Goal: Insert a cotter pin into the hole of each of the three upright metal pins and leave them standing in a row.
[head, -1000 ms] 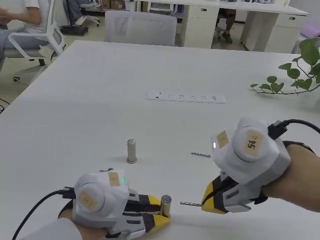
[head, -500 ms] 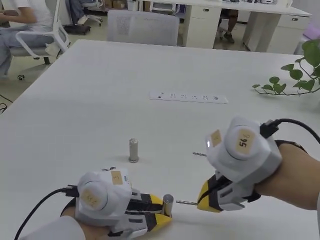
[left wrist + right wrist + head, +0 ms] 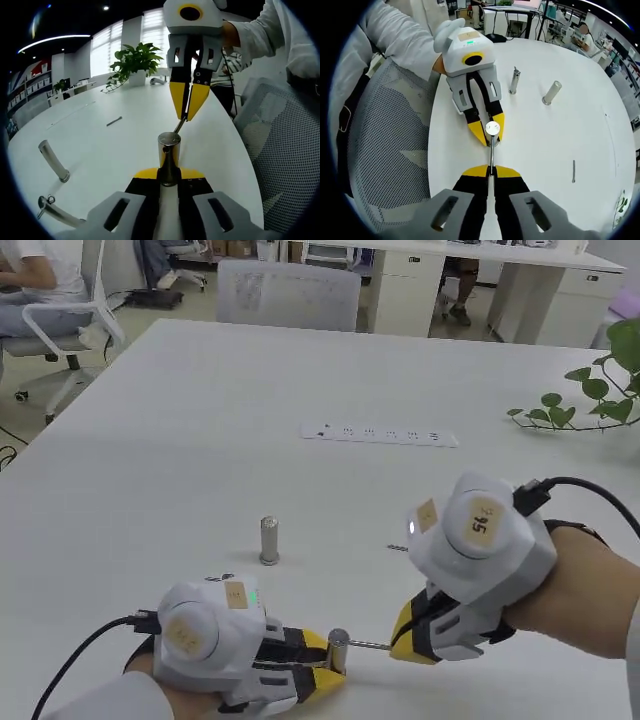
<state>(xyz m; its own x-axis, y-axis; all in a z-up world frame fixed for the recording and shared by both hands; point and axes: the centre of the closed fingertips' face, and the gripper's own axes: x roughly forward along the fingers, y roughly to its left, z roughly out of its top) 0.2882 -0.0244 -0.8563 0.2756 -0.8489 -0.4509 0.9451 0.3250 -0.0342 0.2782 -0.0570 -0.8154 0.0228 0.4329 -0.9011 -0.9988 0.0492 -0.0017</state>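
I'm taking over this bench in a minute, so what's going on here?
A person works two handheld grippers. The left gripper clamps a metal pin upright on the table; the right gripper holds a cotter pin with its tip at that pin's top, entry into the hole unclear. A second pin already carries a cotter pin, a third pin stands bare, and a spare cotter pin lies nearby.

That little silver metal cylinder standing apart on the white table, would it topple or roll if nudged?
Likely tippy: the silver metal cylinder stands upright, tall for its narrow foot, though a slightly flared base may steady it. Once down it would probably roll on the smooth white table. It looks like solid metal, so probably heavy for its size.
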